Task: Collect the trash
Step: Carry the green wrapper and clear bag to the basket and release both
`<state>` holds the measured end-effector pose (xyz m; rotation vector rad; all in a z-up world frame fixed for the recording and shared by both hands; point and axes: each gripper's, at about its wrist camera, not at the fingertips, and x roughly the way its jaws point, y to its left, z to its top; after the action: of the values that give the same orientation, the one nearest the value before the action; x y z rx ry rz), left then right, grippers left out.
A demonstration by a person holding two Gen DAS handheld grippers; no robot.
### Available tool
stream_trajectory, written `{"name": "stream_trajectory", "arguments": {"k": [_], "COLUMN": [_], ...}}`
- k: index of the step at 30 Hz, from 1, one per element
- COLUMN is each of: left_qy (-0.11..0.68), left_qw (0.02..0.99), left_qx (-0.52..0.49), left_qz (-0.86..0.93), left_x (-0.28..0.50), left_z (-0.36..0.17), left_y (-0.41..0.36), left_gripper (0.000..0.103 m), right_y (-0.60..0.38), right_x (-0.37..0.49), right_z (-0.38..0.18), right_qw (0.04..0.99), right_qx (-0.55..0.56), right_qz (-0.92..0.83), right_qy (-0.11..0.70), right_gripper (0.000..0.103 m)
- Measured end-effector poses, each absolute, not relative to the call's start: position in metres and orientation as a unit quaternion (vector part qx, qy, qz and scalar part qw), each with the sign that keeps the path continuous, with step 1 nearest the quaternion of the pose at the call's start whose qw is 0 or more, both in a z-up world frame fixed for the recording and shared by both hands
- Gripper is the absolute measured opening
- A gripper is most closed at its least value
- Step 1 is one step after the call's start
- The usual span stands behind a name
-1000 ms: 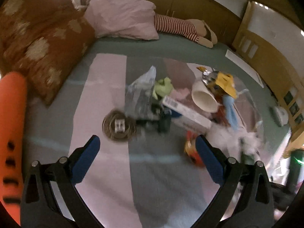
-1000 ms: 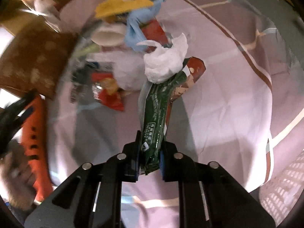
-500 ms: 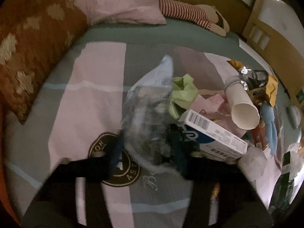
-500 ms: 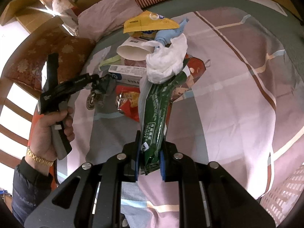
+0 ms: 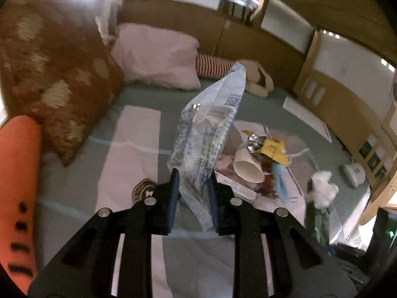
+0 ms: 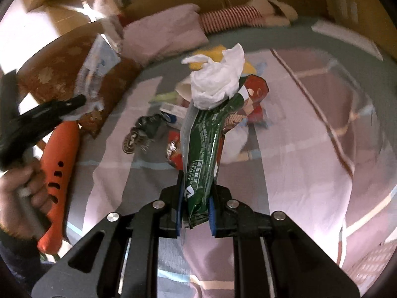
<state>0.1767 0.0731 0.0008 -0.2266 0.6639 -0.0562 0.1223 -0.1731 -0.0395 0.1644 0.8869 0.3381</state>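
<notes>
My left gripper (image 5: 193, 200) is shut on a clear plastic bag with blue print (image 5: 208, 134) and holds it up above the bed. My right gripper (image 6: 196, 206) is shut on a green snack wrapper (image 6: 204, 146) with a crumpled white tissue (image 6: 217, 79) stuck in its top; both also show in the left wrist view (image 5: 318, 213). On the bedspread lies a trash pile: a white paper cup (image 5: 248, 167), a yellow wrapper (image 5: 274, 149), a blue glove (image 5: 280, 181), a white box (image 5: 235, 186) and a red snack packet (image 6: 175, 151).
A brown patterned cushion (image 5: 49, 74), a pink pillow (image 5: 158, 54) and a striped plush toy (image 5: 218, 65) lie at the head of the bed. An orange carrot-shaped toy (image 5: 17, 186) lies at the left. A round printed logo (image 6: 132, 139) marks the bedspread. Wooden furniture (image 5: 347, 94) stands right.
My left gripper went down to the pile, shut on the clear plastic bag and lifted it off the bed. My right gripper kept hold of the green wrapper and rose slightly.
</notes>
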Motion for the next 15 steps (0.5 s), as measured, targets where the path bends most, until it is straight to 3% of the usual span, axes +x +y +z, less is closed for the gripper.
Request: {"name": "stream_trajectory", "arguments": {"k": [6, 15], "left_qy": [0.332, 0.339], "left_qw": [0.941, 0.939], "left_qx": [-0.063, -0.050], "left_qz": [-0.008, -0.009], "left_x": [0.102, 0.050], "left_z": [-0.023, -0.040], "left_y": [0.057, 0.056], "left_gripper": [0.024, 0.023], "right_y": [-0.163, -0.167], "right_x": [0.103, 0.059], "right_z": [-0.026, -0.018], "right_qw": [0.910, 0.926], "right_qx": [0.019, 0.011], "right_qz": [0.167, 0.157], "right_qy": [0.379, 0.344], "right_gripper": [0.017, 0.017]}}
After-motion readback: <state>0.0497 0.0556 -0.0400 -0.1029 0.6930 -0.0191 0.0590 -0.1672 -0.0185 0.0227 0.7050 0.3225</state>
